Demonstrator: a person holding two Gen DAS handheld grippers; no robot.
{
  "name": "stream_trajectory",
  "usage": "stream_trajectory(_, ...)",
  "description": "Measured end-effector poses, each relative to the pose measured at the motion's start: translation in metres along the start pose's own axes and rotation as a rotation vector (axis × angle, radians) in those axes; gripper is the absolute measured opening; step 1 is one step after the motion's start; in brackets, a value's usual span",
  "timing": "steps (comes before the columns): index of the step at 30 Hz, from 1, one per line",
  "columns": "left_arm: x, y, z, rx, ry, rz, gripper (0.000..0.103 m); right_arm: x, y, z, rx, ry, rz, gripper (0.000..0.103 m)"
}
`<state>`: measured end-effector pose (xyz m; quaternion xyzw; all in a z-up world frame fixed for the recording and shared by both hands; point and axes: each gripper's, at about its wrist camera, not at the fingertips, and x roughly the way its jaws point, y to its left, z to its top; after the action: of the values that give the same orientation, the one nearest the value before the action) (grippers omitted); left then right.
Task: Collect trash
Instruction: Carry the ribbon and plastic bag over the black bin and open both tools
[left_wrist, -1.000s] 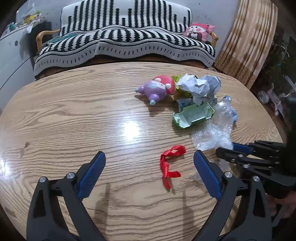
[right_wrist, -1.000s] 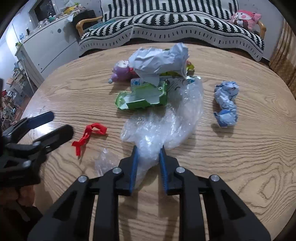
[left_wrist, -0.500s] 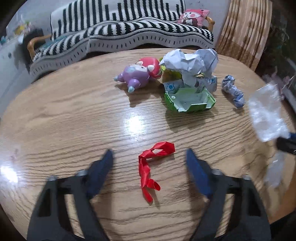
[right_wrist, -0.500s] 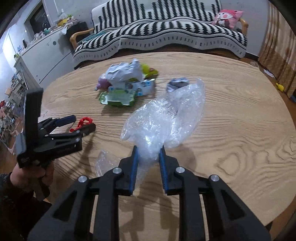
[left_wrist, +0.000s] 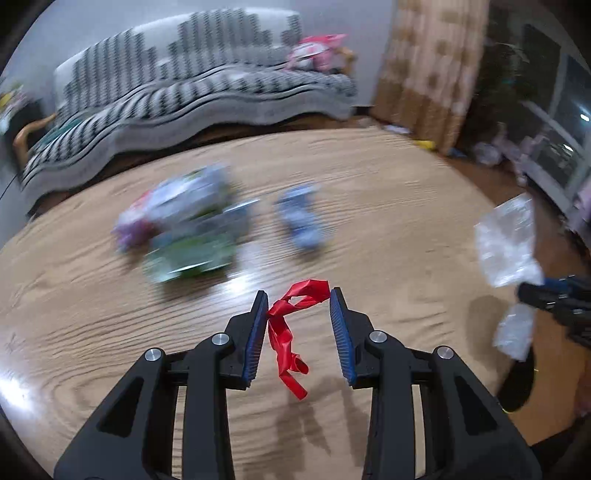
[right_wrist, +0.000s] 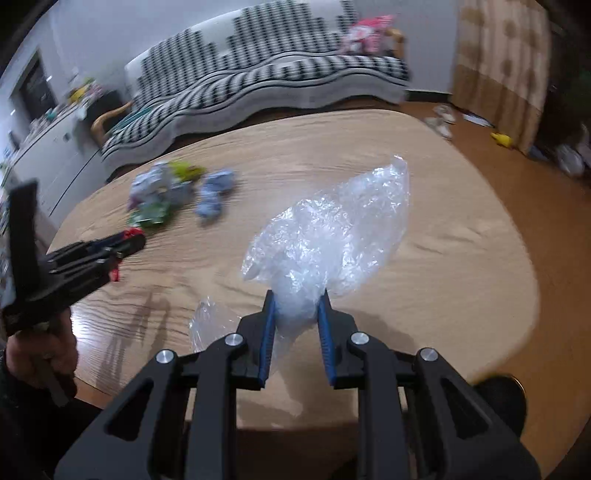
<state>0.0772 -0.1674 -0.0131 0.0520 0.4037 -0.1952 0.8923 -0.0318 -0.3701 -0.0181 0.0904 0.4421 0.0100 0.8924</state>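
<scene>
My left gripper (left_wrist: 298, 306) has its jaws half closed around a red ribbon scrap (left_wrist: 286, 332). The ribbon touches the left pad and seems lifted off the wooden table (left_wrist: 388, 206), with a shadow below. My right gripper (right_wrist: 295, 312) is shut on a crumpled clear plastic bag (right_wrist: 332, 229) and holds it above the table near the front edge. The bag also shows at the right of the left wrist view (left_wrist: 508, 243). The left gripper shows in the right wrist view (right_wrist: 92, 254).
A blurred pile of trash lies mid-table: crumpled white paper over a green carton (left_wrist: 188, 254) and a purple toy (left_wrist: 129, 229). A crumpled blue wrapper (left_wrist: 303, 221) lies beside it. A striped sofa (left_wrist: 184, 92) stands behind, a curtain (left_wrist: 424, 74) at the right.
My left gripper has narrowed its jaws around the red ribbon and swung right. My right gripper has pulled the plastic bag back toward the table's near edge and turned right.
</scene>
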Motion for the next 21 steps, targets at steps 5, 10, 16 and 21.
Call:
stream_trajectory(5, 0.004, -0.100, 0.002, 0.101, -0.007, -0.140, 0.034, -0.034, -0.090, -0.034, 0.130, -0.016, -0.089, 0.022)
stream_trajectory(10, 0.007, -0.200, -0.008, 0.233, -0.009, -0.287, 0.034, -0.062, -0.178, -0.076, 0.285, -0.018, -0.173, 0.022)
stream_trajectory(16, 0.015, -0.292, -0.032, 0.369, 0.009, -0.429, 0.034, -0.076, -0.253, -0.129, 0.414, 0.053, -0.266, 0.022)
stream_trajectory(21, 0.034, -0.340, -0.054, 0.447, 0.065, -0.469, 0.034, -0.062, -0.285, -0.162, 0.446, 0.168, -0.281, 0.022)
